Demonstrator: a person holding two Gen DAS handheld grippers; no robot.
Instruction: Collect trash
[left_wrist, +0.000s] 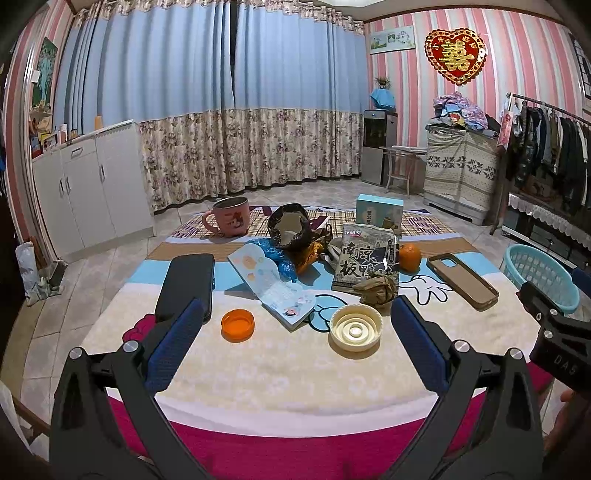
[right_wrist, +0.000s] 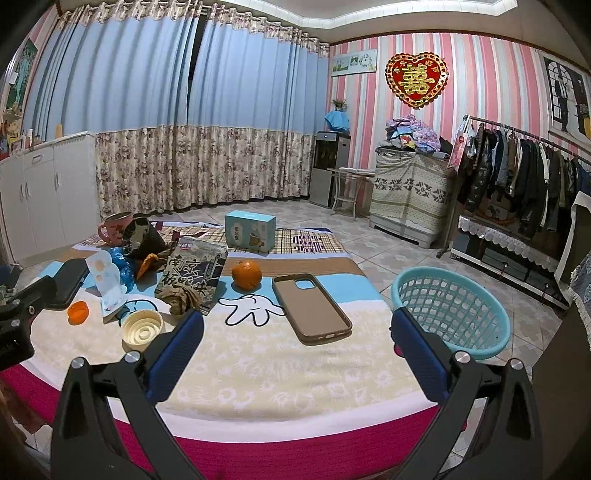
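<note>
Both wrist views look forward, low over the near blanket (left_wrist: 295, 373) edge (right one nearer the basket (right_wrist: 452, 314)), sharing its clutter.

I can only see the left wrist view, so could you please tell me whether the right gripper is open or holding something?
Observer: The right gripper is open and holds nothing, above the near edge of the blanket.
Operator: Thank you. My view cuts off the blue basket. Where does it stand?
Observer: The blue basket stands on the tiled floor, just off the blanket's right side.
Operator: From here the orange is half hidden behind the snack bag. Are they touching?
Observer: No, the orange sits just clear of the snack bag, between it and the phone case.
</note>
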